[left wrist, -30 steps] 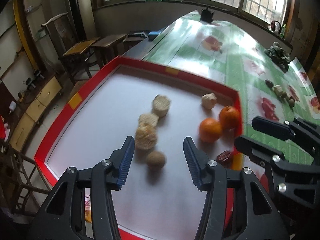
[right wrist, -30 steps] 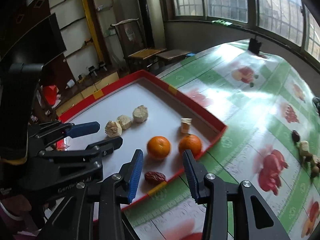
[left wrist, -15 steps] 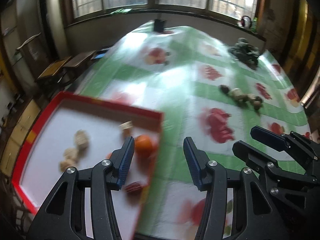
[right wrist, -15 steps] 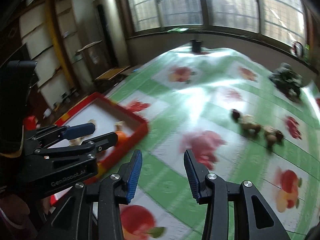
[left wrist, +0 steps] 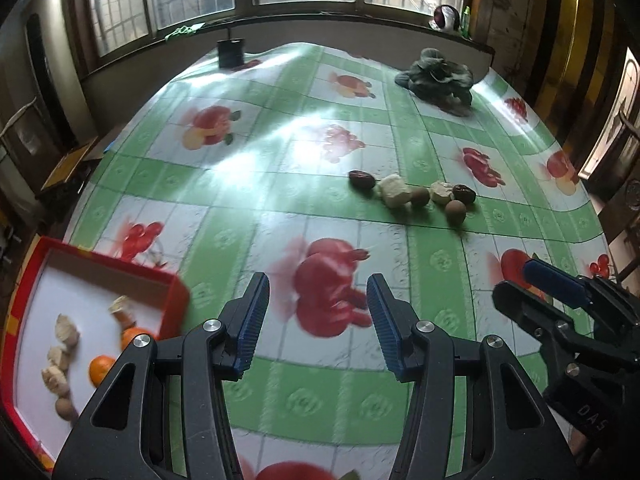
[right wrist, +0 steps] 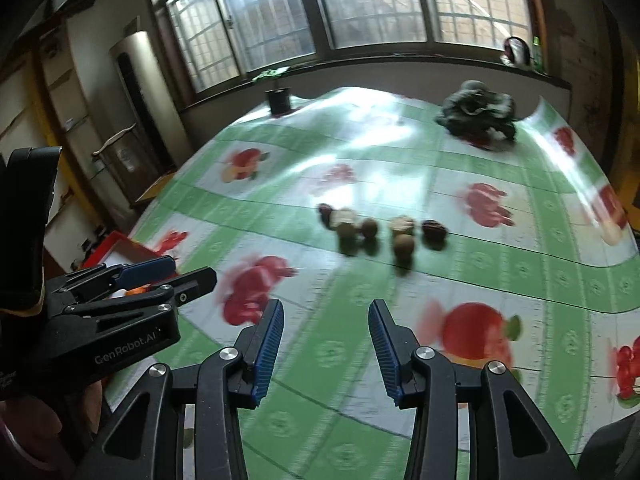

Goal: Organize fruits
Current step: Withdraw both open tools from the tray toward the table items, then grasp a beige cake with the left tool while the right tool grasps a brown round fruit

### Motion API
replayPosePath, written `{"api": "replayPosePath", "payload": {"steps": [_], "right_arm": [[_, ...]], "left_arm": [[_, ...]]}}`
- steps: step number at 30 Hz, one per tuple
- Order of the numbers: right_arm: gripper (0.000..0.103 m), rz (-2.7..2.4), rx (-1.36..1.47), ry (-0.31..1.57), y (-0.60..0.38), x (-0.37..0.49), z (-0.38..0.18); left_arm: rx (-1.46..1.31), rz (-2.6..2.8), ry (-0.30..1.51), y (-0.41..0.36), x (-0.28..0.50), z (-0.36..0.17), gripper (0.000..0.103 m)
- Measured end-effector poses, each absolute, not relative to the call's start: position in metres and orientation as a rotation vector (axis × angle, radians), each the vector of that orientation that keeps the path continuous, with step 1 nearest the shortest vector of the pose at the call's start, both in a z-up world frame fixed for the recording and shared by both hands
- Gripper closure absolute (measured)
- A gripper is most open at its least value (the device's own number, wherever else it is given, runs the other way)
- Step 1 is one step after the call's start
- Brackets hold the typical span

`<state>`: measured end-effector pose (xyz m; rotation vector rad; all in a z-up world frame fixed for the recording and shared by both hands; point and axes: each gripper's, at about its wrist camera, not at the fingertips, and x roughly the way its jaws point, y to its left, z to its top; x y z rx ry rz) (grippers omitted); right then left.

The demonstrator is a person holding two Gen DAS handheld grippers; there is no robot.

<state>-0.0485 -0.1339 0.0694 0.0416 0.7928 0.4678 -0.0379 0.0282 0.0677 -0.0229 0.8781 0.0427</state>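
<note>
Left gripper (left wrist: 318,320) spread, nothing between the blue pads, over the fruit-print cloth (left wrist: 280,184). Right gripper (right wrist: 326,346) likewise spread and empty, over the same cloth. From the left wrist, right gripper seen at the lower right edge; from the right wrist, left gripper at the left edge.

Red tray (left wrist: 176,304) at lower left in the left view, holding two oranges (left wrist: 102,368), pale chunks (left wrist: 66,330) and a brown ball (left wrist: 66,408). Only a corner of it visible in the right view.

Loose fruit well ahead of both grippers, mid-table, in a tight cluster: dark date (left wrist: 362,180), pale chunk (left wrist: 394,191), brown ball (left wrist: 419,197), second pale chunk (left wrist: 441,192), second date (left wrist: 464,193), second ball (left wrist: 456,212). Same cluster blurred in the right view.

Dark green leafy heap (left wrist: 438,76) near the far right corner. Black cup (left wrist: 231,53) at the far edge.
</note>
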Motion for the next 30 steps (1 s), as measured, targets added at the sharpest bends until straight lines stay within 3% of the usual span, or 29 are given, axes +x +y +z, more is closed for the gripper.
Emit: {"api": "replayPosePath", "payload": {"steps": [30], "right_arm": [[0.060,0.423,0.065,0.844,-0.175,0.001,0.046]], "left_arm": [[-0.114,-0.097,0.988,0.009,0.048,0.030,0.053]]}}
